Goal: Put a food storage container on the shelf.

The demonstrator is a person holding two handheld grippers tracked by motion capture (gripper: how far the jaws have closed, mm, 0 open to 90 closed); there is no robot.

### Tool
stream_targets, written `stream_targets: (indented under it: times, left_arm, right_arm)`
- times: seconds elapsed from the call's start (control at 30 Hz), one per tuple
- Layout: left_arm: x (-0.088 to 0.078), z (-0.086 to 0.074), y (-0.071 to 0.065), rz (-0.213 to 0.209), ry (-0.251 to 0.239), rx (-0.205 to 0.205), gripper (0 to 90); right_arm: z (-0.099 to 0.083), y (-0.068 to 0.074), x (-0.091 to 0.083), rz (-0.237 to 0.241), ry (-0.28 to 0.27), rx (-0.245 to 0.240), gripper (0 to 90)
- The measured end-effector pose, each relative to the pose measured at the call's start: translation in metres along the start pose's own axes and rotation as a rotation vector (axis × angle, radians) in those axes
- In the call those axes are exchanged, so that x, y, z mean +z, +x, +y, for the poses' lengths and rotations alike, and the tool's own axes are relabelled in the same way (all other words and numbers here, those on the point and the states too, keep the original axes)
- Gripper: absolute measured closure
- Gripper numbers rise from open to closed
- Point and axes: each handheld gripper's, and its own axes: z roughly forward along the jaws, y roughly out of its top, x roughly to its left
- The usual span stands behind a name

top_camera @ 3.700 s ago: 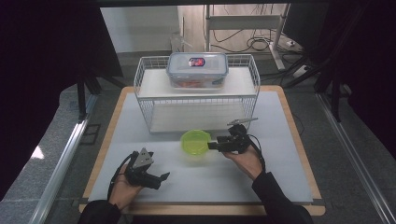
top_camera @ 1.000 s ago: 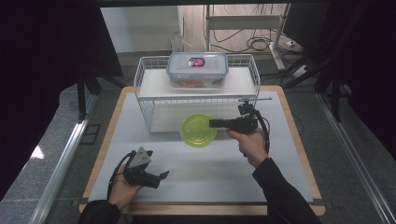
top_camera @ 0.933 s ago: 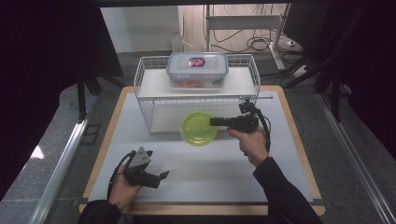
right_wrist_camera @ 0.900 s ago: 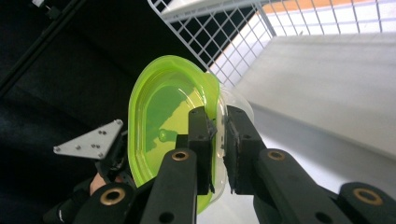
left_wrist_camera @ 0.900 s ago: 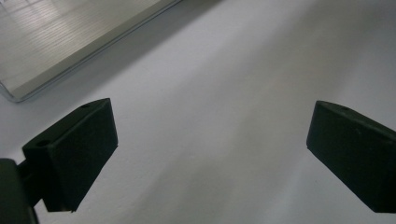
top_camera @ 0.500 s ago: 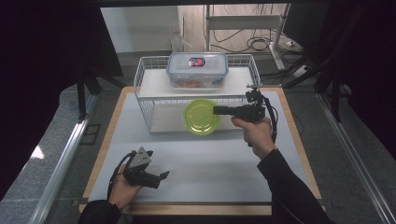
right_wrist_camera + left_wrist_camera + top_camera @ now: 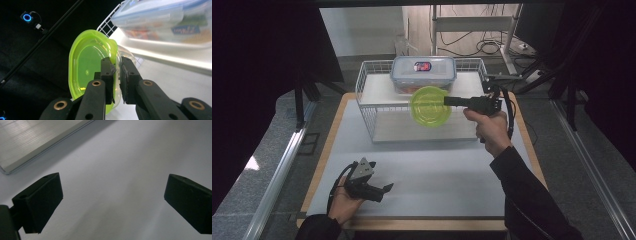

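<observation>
Down at the near left of the table (image 7: 427,165), the left gripper (image 7: 379,191) lay low in the person's hand, and its own view showed the jaws spread wide with only the pale tabletop between them. Nothing was in that grip.

Across to the middle: the white wire rack (image 7: 367,107) stood at the far side of the table, and a clear lidded container (image 7: 423,71) with a dark label sat on its top shelf.

In front of that rack hung the bright green bowl (image 7: 430,106), a translucent lime-yellow plastic piece, round from above, with a rolled rim and a small dimple in the middle of its base. It was tipped up on edge, its open side facing the high camera, off the table and level with the upper shelf, just below the container as that camera saw it.

Then the right side: the right gripper (image 7: 451,101) reached in level from the right, and the right gripper view had its jaws pinched hard on the rim of the bowl (image 7: 87,65), one pad inside and one outside. The person's right hand (image 7: 492,131) held the handle above the table's right half.
</observation>
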Motion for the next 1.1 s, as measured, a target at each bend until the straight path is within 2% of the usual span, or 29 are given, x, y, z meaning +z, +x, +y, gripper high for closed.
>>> stream_targets:
  times: [0.3,0.63,1.1]
  left_arm:
    - [-0.001,0.000,0.001,-0.002,-0.001,-0.003,1.8]
    - [-0.001,0.000,0.001,-0.006,-0.002,-0.003,1.8]
    - [-0.001,0.000,0.001,-0.016,-0.002,-0.009,1.9]
  right_arm:
    - [0.024,0.008,-0.003,-0.013,-0.026,0.001,82.1]
    - [0.064,0.018,-0.001,-0.067,-0.059,-0.008,82.1]
    - [0.105,0.014,0.019,-0.140,-0.095,0.021,82.1]
